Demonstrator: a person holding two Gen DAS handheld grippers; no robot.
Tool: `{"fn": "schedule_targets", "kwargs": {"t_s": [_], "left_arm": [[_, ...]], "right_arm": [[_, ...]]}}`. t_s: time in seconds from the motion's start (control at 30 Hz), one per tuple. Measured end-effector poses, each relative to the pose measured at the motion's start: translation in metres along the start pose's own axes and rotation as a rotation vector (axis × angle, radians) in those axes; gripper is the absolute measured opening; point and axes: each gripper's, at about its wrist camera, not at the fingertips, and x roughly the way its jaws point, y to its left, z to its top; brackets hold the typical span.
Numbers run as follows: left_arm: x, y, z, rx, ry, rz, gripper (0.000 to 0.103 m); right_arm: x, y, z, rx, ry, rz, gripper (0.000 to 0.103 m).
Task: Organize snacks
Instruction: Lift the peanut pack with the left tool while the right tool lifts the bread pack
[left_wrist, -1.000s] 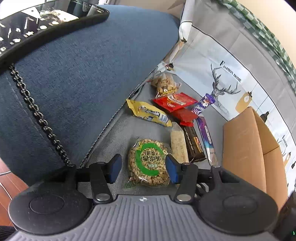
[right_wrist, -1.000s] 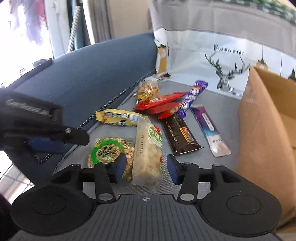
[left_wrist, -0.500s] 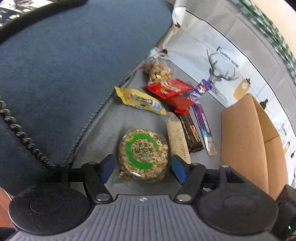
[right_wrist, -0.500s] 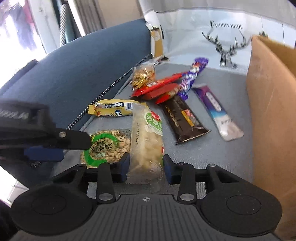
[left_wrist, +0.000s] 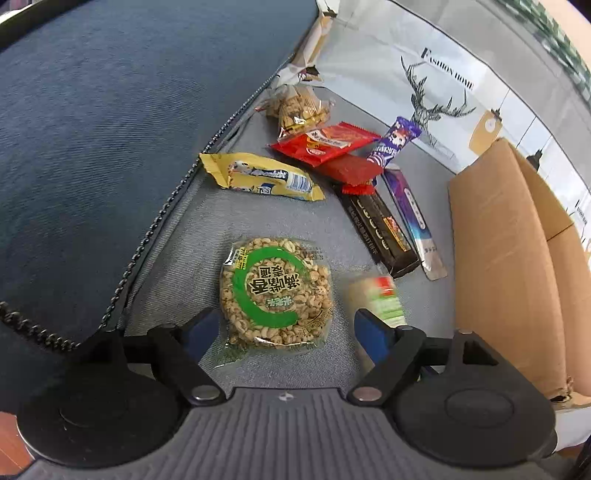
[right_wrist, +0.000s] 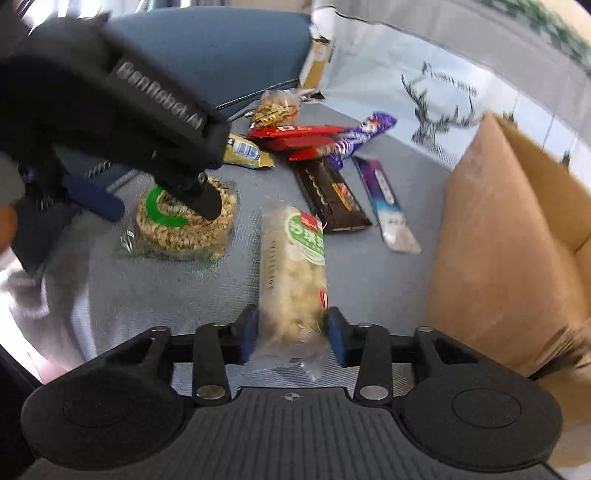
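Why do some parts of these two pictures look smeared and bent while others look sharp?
Left wrist view: the round puffed-grain cake is crisp, but the long rice bar beside it is smeared; straight edges bow from the fisheye lens. Right wrist view: the deer print and cardboard box edge streak with motion blur, and the lower left corner washes out bright.

Each hand-held gripper has a matte black body: a ribbed grey-black plate, two round black discs at its sides, and angled black link arms with silver rivets. The left hand-held gripper and right hand-held gripper carry blue pads. Pale lettering marks the left one's housing.
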Motion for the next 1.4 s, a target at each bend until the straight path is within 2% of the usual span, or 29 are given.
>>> {"fn": "schedule_targets", "kwargs": {"t_s": [0.1, 0.3, 0.53, 0.73, 0.8, 0.83, 0.9, 0.93, 0.97, 1.1, 1.27, 1.4], "left_arm": [[0.006, -0.001, 0.002, -0.003, 0.011, 0.008, 0.086], [0.015, -0.007, 0.004, 0.007, 0.031, 0.035, 0.088], [0.028, -0.021, 0.005, 0.063, 0.028, 0.103, 0.091], [0.038, -0.023, 0.006, 0.063, 0.034, 0.125, 0.091], [0.038, -0.023, 0.007, 0.066, 0.025, 0.131, 0.088], [0.037, -0.023, 0.007, 0.067, 0.02, 0.136, 0.083], [0.036, -0.021, 0.007, 0.065, 0.013, 0.135, 0.082], [0.035, -0.02, 0.007, 0.061, 0.013, 0.132, 0.082], [0.034, -0.019, 0.007, 0.06, 0.011, 0.133, 0.082], [0.026, -0.019, 0.009, 0.061, -0.022, 0.131, 0.082], [0.01, -0.019, 0.011, 0.031, -0.081, 0.083, 0.082], [-0.008, -0.022, 0.014, 0.008, -0.16, 0.047, 0.082]], "right_arm": [[0.003, -0.012, 0.001, 0.108, 0.005, 0.052, 0.052], [0.013, -0.022, 0.002, 0.18, 0.021, 0.072, 0.055], [0.018, -0.016, 0.0, 0.143, 0.015, 0.059, 0.055], [0.018, -0.015, 0.0, 0.13, 0.011, 0.051, 0.055], [0.018, -0.016, 0.0, 0.134, 0.007, 0.047, 0.055], [0.019, -0.016, 0.0, 0.137, 0.007, 0.046, 0.055], [0.019, -0.016, 0.0, 0.135, 0.001, 0.04, 0.051], [0.018, -0.015, 0.001, 0.128, -0.003, 0.037, 0.043], [0.018, -0.015, 0.001, 0.122, -0.008, 0.038, 0.039], [0.012, -0.013, 0.003, 0.114, -0.044, 0.03, 0.038], [-0.011, -0.012, 0.011, 0.098, -0.131, 0.029, 0.038], [-0.034, -0.012, 0.02, 0.078, -0.194, 0.028, 0.038]]}}
